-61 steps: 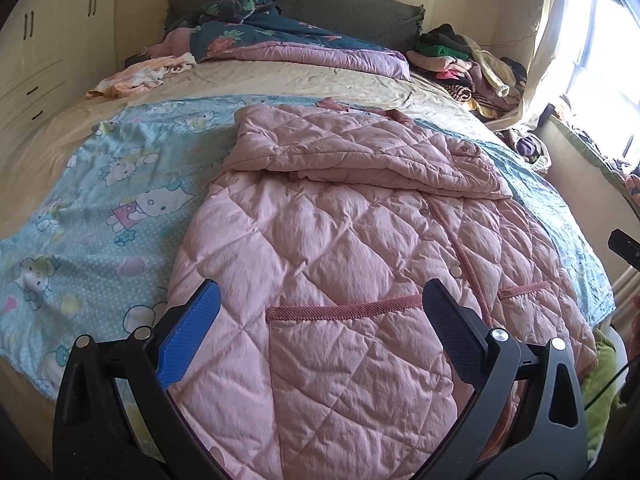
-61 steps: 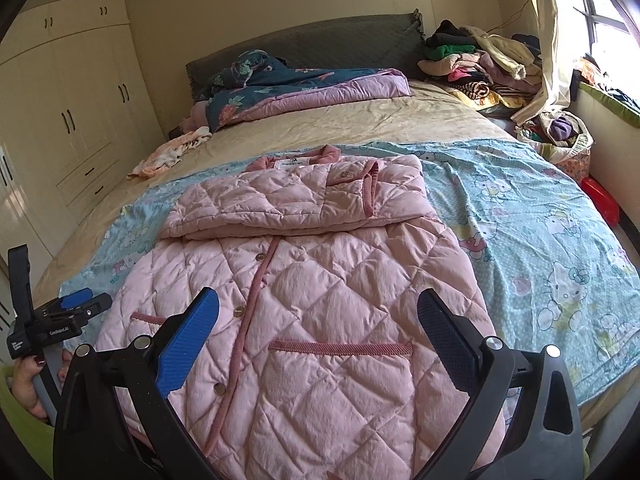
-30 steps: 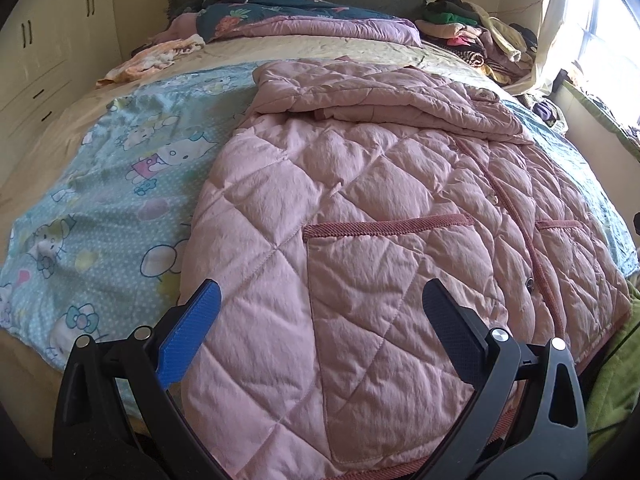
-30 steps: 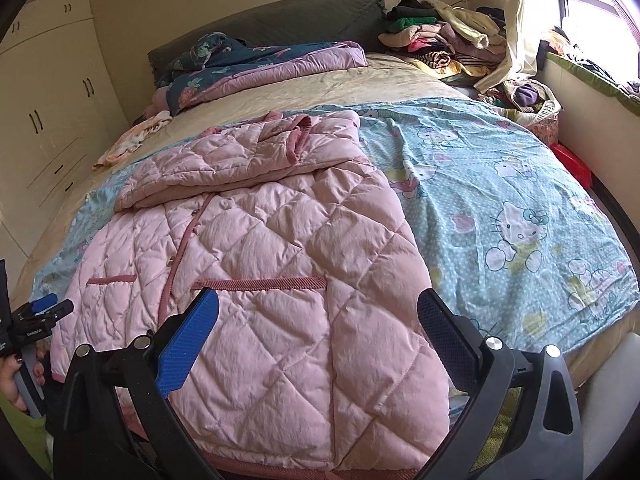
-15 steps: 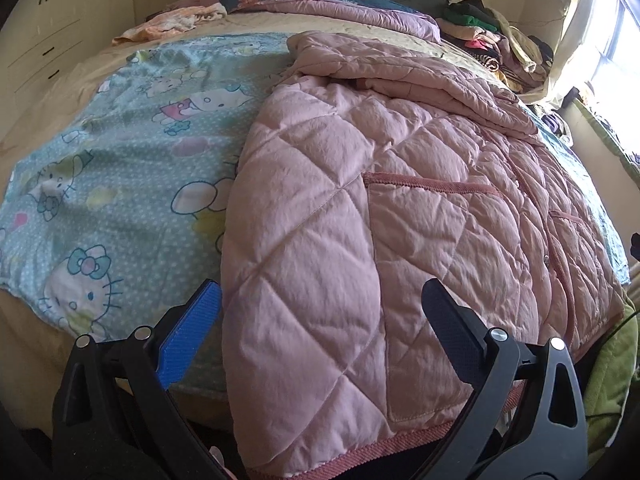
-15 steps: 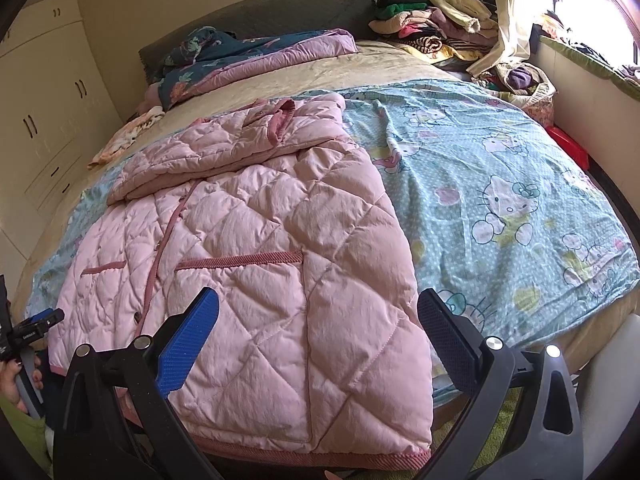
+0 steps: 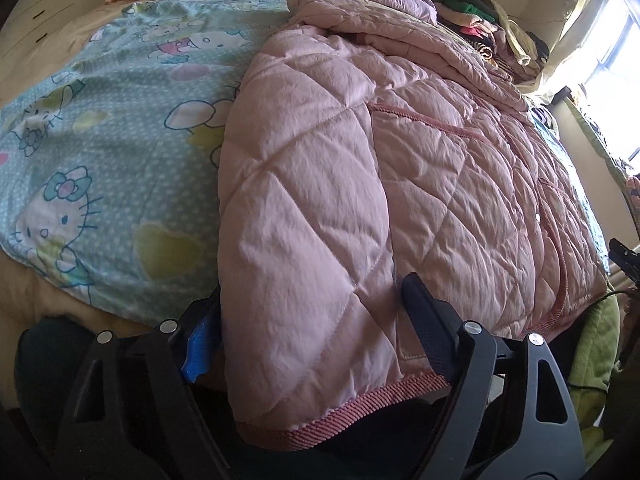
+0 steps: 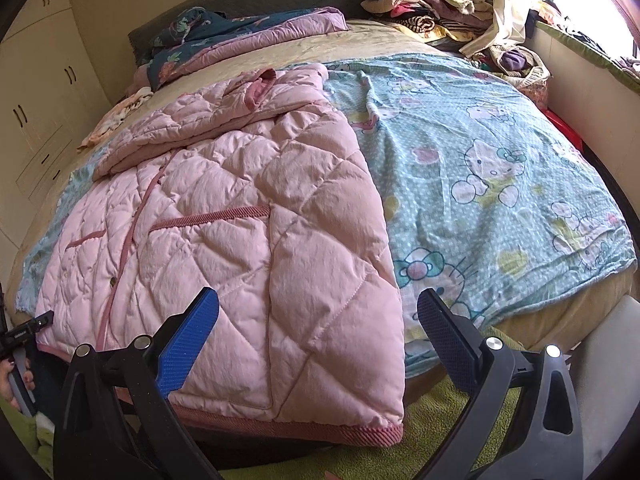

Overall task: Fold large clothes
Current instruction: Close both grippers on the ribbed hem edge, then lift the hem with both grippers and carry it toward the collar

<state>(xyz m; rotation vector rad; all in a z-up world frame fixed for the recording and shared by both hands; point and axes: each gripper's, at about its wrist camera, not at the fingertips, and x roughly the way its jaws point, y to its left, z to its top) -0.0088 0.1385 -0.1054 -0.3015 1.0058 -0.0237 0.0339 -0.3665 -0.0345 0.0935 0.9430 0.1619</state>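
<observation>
A pink quilted jacket (image 7: 400, 168) lies front-up on the bed, its sleeves folded across the chest and its ribbed hem hanging over the near edge. My left gripper (image 7: 308, 312) straddles the hem's left corner. Its jaws are closing with the padded fabric between them; the blue pad (image 7: 198, 340) is half hidden behind the jacket's side edge. In the right wrist view the jacket (image 8: 224, 240) fills the left half. My right gripper (image 8: 316, 312) stands open over the hem's right corner, and its fingers do not touch the fabric.
The jacket lies on a blue cartoon-cat sheet (image 8: 480, 168) spread over a beige bed (image 8: 384, 40). A folded quilt (image 8: 248, 36) and a clothes pile (image 8: 432, 4) sit at the head. White cupboards (image 8: 36, 112) stand left, a green mat (image 8: 440, 432) lies on the floor.
Both grippers came down and closer to the jacket's hem. The left gripper's fingers narrowed around the hem's left corner; the right gripper's fingers stayed wide.
</observation>
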